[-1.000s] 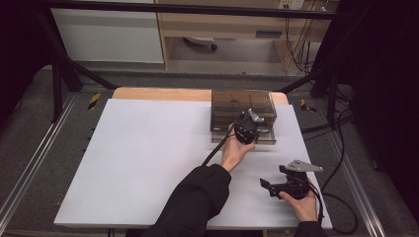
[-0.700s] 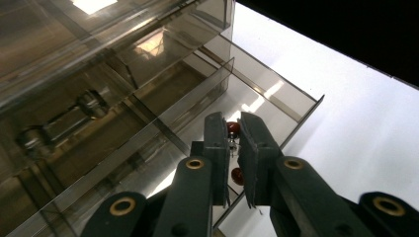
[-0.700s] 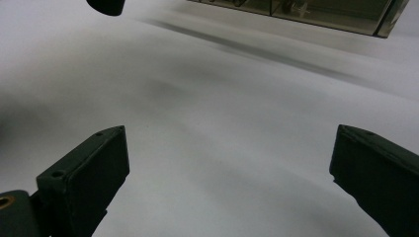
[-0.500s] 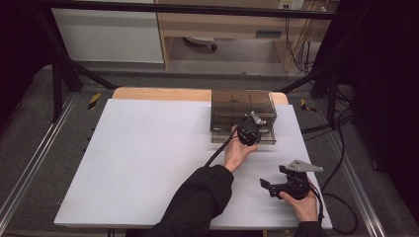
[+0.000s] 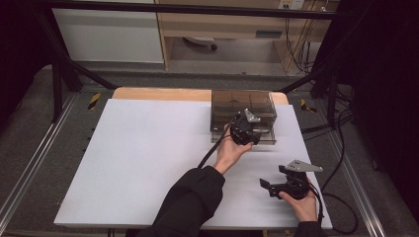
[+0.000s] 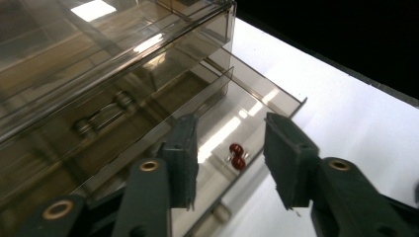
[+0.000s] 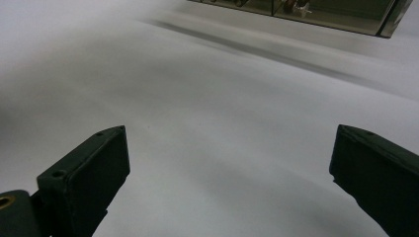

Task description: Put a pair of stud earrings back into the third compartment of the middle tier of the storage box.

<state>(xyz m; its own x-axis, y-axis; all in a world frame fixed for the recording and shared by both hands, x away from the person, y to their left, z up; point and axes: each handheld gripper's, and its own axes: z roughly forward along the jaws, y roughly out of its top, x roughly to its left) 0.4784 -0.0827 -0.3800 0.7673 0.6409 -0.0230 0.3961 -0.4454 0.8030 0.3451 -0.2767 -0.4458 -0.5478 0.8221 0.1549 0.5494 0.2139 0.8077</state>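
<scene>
A smoky clear drawer box [image 5: 242, 104] stands at the back of the white table [image 5: 148, 163]. Its lowest drawer [image 6: 276, 96] is pulled out a little, and two small red beads [image 6: 236, 156] lie in it. My left gripper [image 5: 245, 129] hovers at the box front. Its jaws have just been opening, and in the left gripper view the gripper [image 6: 231, 143] is open over the drawer with nothing pressed between its pads. My right gripper [image 5: 267, 186] rests low at the near right of the table. It is wide open [image 7: 227, 163] over bare white surface.
A wooden strip [image 5: 163, 94] shows behind the white sheet. Black frame bars and cables [image 5: 341, 123] run along the right side. In the right gripper view the box [image 7: 296, 10] lies far off at the top edge.
My left gripper has shifted slightly at the box front. The right hand has not moved.
</scene>
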